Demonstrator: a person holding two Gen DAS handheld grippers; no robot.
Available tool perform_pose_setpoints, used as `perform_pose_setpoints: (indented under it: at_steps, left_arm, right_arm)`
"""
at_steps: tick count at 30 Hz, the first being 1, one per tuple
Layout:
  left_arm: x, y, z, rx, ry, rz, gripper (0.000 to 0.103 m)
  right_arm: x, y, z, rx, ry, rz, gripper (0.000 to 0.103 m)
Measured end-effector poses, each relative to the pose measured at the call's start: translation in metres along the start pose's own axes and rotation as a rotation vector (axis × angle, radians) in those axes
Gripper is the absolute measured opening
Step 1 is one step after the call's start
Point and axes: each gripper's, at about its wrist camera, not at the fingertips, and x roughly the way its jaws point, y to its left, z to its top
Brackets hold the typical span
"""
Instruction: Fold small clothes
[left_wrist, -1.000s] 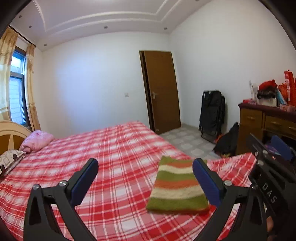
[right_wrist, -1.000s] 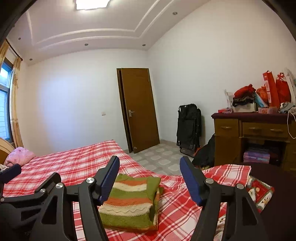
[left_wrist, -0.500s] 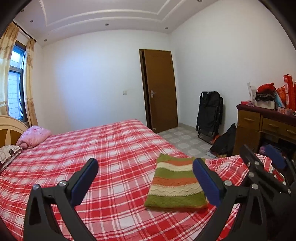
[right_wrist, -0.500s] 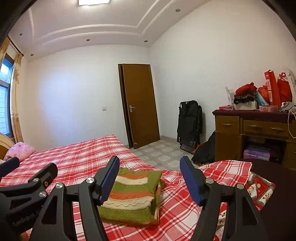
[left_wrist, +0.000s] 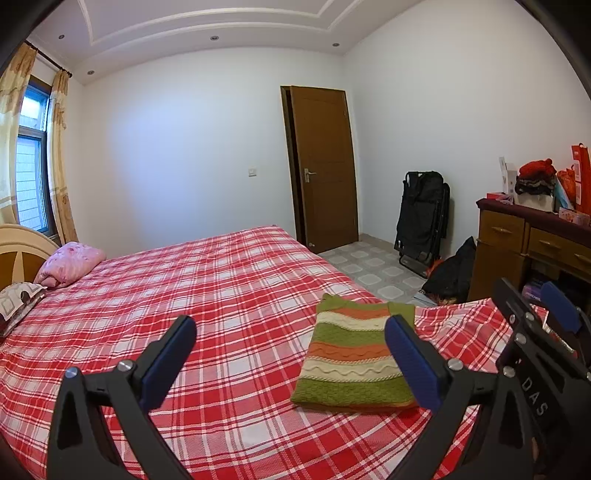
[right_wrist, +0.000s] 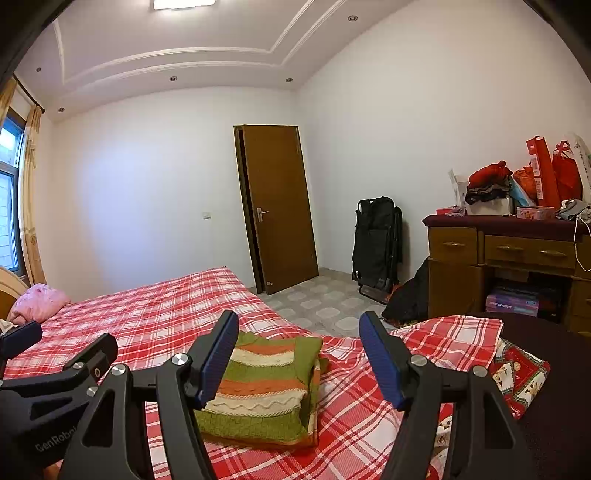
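A folded knit sweater with green, orange and cream stripes (left_wrist: 351, 358) lies flat on the red plaid bed (left_wrist: 221, 295), near its right edge; it also shows in the right wrist view (right_wrist: 266, 387). My left gripper (left_wrist: 291, 354) is open and empty, held above the bed to the near left of the sweater. My right gripper (right_wrist: 299, 350) is open and empty, held above and just short of the sweater. Each gripper shows at the edge of the other's view.
A pink pillow (left_wrist: 70, 262) lies by the headboard at the far left. A wooden dresser (right_wrist: 517, 266) piled with clothes and red bags stands at the right. A black folded stroller (right_wrist: 376, 243) and a brown door (right_wrist: 277, 206) are beyond the tiled floor.
Both grippers have pulled back and risen slightly from the folded sweater. Both stay open. The sweater has not moved.
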Motion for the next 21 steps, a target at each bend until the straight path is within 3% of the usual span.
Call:
perform_pose_setpoints:
  at_steps: [13, 21]
  left_arm:
    - [0.0064, -0.0017, -0.0005, -0.016, 0.039, -0.005, 0.103]
    - [0.0029, -0.0042, -0.0006, -0.002, 0.024, 0.004, 0.103]
  right_arm:
    - [0.0009, -0.0001, -0.0008, 0.001, 0.004, 0.005, 0.069]
    - [0.0007, 0.0002, -0.0014, 0.003, 0.005, 0.005, 0.069]
